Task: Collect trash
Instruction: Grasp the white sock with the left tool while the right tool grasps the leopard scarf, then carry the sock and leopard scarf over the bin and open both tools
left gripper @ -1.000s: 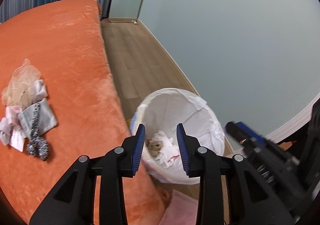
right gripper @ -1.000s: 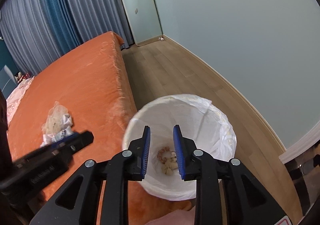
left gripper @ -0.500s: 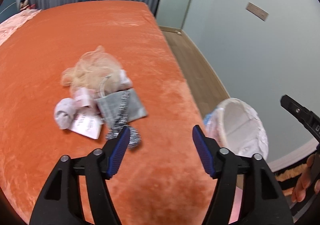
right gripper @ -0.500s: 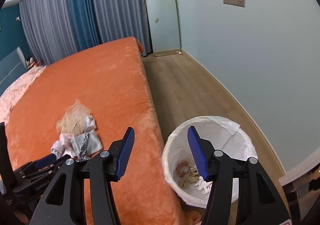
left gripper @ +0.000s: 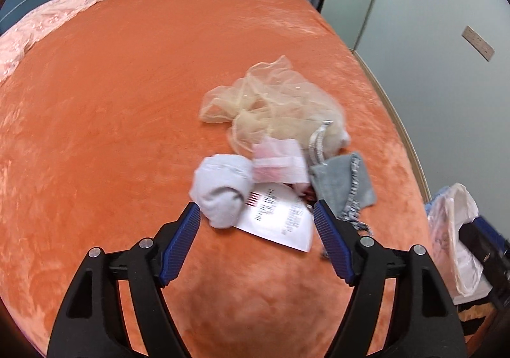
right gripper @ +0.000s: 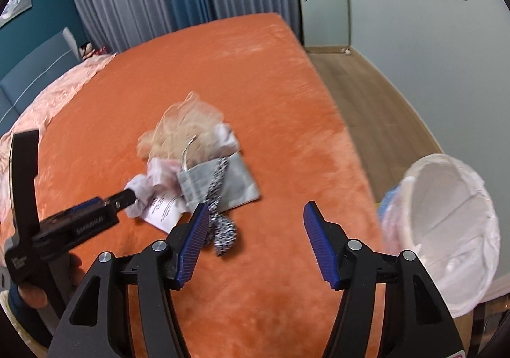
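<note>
Both grippers hang over the orange bed (left gripper: 127, 96), jaws just opened wide, nothing between them. The left gripper (left gripper: 256, 214) frames a white card (left gripper: 277, 221) with unreadable print; a sock (left gripper: 220, 189) at its 10 o'clock. The right gripper (right gripper: 255, 217) has a speckled band (right gripper: 223, 227) at 9, the bin (right gripper: 446, 230) at 3.

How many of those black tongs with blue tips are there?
2. The left tongs hang open over the printed paper slip on the orange bed. The right tongs are open beside the black-and-white patterned strip.
</note>
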The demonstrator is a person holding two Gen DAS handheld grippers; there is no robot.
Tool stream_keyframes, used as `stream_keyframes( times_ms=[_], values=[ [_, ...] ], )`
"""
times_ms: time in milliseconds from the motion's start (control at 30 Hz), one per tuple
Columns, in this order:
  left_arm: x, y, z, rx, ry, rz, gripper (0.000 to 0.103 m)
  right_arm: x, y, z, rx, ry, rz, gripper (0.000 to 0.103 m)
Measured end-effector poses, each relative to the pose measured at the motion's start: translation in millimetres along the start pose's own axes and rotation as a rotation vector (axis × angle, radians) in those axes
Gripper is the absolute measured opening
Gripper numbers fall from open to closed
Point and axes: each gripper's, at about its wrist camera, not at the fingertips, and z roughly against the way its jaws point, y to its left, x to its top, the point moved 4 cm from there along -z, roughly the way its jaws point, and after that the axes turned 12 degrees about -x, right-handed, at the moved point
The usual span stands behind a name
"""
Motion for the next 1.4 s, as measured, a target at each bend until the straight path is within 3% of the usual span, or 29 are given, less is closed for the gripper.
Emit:
stream_keyframes(
  times_ms=[300,433,500,567,700,733,1000,1400],
  values=[
    [6.3,41.1,-38.6,-0.002,0.056,0.053,0.071,-15.4,43.8,-60.9,0.022,0.116,0.027,0.06],
    [3.0,45.7,-49.6,-0.041,0.086,0.088,0.059,-19.7,52.4,-76.1,0.015,0.14,0.05,0.057],
    [2.7,45.7,-52.8,-0.05,0.097,0.088,0.054,-21.6,55.0,-81.4,0.016,0.151,0.059,0.049],
    [2.8,45.1,-54.4,-0.059,0.099,0.083,0.04,-24.1,58.1,-87.5,0.022,0.176,0.07,0.03],
    [2.9,43.2,-50.4,-0.057,0.091,0.071,0.029,-29.9,61.1,-91.7,0.041,0.203,0.06,0.008],
    [3.2,42.4,-49.8,-0.058,0.09,0.071,0.027,-30.6,61.3,-90.6,0.044,0.206,0.062,0.004],
    [2.5,21.9,-12.9,-0.068,0.055,0.052,0.025,-11.5,43.7,-43.6,0.045,0.122,0.031,0.003],
    [7.6,-60.6,43.2,-0.148,-0.018,-0.041,0.025,23.8,-46.2,35.5,-0.006,-0.043,-0.093,0.003]
  ],
)
